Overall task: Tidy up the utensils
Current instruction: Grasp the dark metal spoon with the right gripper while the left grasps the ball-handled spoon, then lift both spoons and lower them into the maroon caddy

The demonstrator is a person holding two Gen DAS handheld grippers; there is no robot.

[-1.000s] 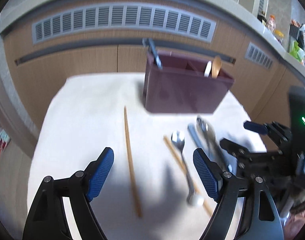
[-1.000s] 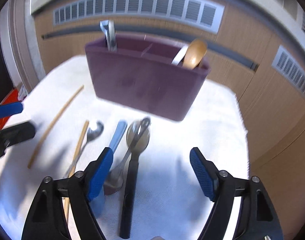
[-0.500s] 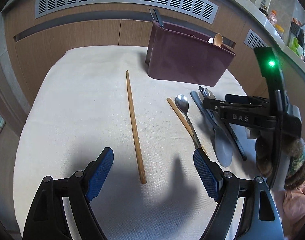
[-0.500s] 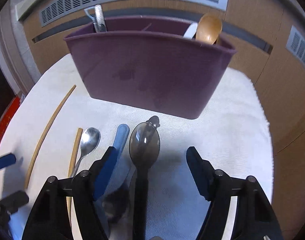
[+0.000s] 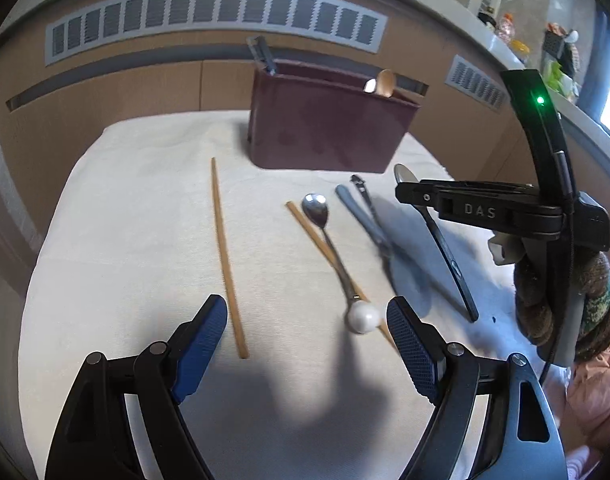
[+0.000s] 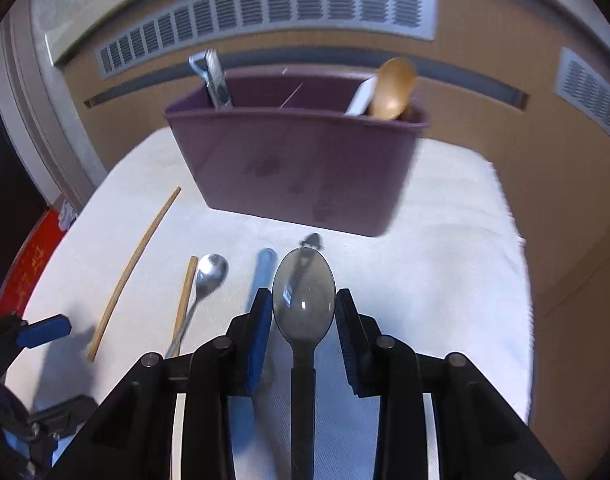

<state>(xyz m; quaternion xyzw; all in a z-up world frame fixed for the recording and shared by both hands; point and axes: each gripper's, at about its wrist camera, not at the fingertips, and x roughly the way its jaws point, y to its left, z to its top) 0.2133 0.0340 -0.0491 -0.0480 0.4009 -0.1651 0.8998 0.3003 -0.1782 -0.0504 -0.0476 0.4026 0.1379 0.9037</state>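
Note:
My right gripper (image 6: 303, 322) is shut on the black plastic spoon (image 6: 303, 300), its bowl sticking out between the blue pads (image 6: 261, 332); the gripper also shows in the left wrist view (image 5: 425, 196). The maroon utensil caddy (image 6: 301, 168) stands behind on the white cloth, holding a wooden spoon (image 6: 393, 88) and a peeler (image 6: 213, 76). My left gripper (image 5: 307, 344) is open and empty above the cloth, near a loose chopstick (image 5: 227, 264) and a metal spoon (image 5: 333, 252) lying over a second chopstick (image 5: 305, 226).
A grey-blue spatula (image 5: 373, 232) and a black tool (image 5: 363, 194) lie beside the metal spoon. The white cloth (image 5: 125, 240) covers the table. A wood-panelled wall with vents (image 5: 213, 12) runs behind. A red object (image 6: 29, 264) lies off the left edge.
My right gripper has closed on the black spoon and lifted it a little. The left gripper has shifted slightly and stays open.

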